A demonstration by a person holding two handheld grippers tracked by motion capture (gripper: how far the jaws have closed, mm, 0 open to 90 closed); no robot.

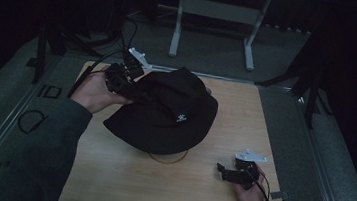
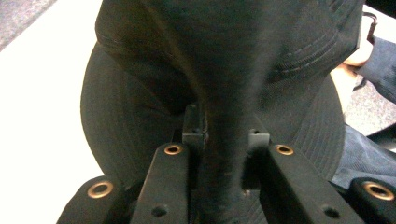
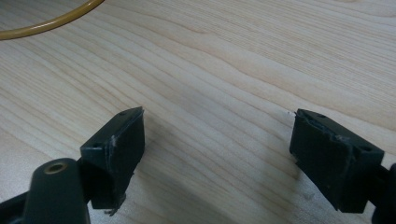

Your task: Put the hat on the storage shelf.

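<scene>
A black bucket hat (image 1: 170, 112) with a small white logo lies in the middle of the wooden table (image 1: 108, 173). My left gripper (image 1: 126, 86) is at the hat's left side, shut on a pinched fold of its fabric (image 2: 224, 154), with the crown (image 2: 224, 51) rising in front of the jaws. A yellow ring (image 1: 169, 158) peeks out from under the hat's near brim; an arc of the yellow ring (image 3: 46, 21) lies at the top left of the right gripper view. My right gripper (image 1: 227, 172) (image 3: 217, 149) rests low over the bare wood at the front right, open and holding nothing.
A metal frame with two legs (image 1: 214, 24) stands beyond the table's far edge. Grey carpeted floor (image 1: 5, 107) surrounds the table. Dark stands (image 1: 308, 89) flank the table at the back left and right. A sleeved arm (image 2: 373, 56) lies beyond the hat.
</scene>
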